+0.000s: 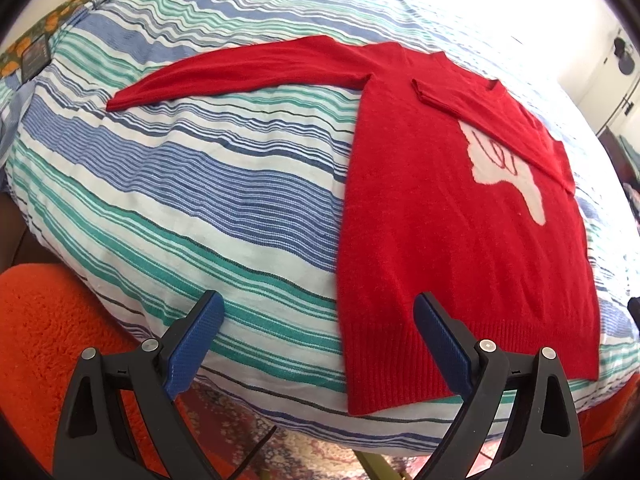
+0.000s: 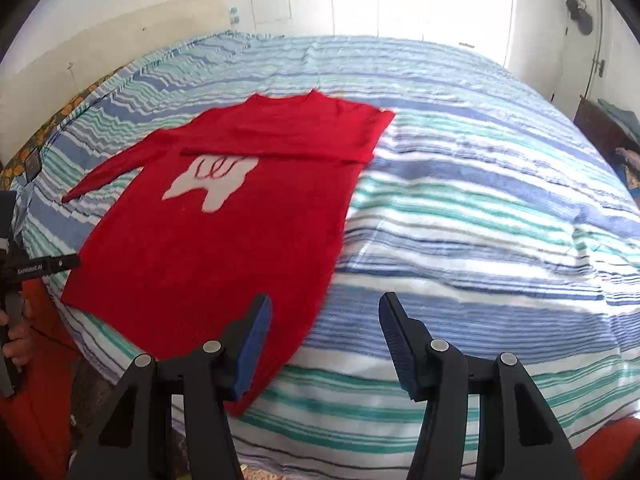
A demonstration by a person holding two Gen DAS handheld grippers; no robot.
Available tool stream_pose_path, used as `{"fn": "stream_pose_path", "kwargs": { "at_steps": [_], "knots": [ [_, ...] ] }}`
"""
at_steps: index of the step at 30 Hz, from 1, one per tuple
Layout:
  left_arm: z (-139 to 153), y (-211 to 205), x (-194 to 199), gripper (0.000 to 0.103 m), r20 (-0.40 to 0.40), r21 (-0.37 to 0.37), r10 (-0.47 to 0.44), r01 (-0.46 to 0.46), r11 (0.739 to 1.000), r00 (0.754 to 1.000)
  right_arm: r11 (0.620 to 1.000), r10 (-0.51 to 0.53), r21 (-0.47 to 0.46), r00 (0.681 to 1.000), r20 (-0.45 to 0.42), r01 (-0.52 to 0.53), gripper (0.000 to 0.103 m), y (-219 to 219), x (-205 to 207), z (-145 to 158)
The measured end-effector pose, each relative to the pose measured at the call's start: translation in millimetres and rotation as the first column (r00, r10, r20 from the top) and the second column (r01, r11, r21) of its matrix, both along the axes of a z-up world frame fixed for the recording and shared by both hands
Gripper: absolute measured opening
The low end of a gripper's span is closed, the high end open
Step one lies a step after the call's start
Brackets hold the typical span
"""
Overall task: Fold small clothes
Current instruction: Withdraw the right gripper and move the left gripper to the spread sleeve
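Red sweater (image 1: 440, 220) lies flat on striped bedspread (image 1: 200, 208), hem at near bed edge. One sleeve (image 2: 280, 150) folded across chest over white motif; other sleeve (image 1: 240, 72) stretched out sideways. Left tongs (image 1: 318, 340) apart, nothing btwn, above hem corner. Right tongs (image 2: 326, 340) apart, empty, at sweater's side edge.
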State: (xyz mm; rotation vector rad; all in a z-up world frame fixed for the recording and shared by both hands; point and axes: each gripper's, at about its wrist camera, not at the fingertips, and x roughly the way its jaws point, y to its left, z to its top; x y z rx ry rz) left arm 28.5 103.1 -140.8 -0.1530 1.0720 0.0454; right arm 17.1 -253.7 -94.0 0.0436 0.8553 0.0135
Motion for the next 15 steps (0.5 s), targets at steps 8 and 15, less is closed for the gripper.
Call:
{"fn": "stream_pose_path", "kwargs": {
  "at_steps": [8, 15],
  "knots": [
    [0.4, -0.5, 0.5, 0.096, -0.004, -0.01, 0.002, -0.002, 1.0, 1.0, 0.999, -0.043, 0.029, 0.998, -0.052, 0.045, 0.068, -16.9, 1.2, -13.2],
    [2.7, -2.9, 0.7, 0.096, 0.003, -0.014, -0.006, 0.006, 1.0, 1.0, 1.0, -0.013, 0.009, 0.998, -0.056, 0.014, 0.067, -6.5, 2.3, -17.4]
  ]
}}
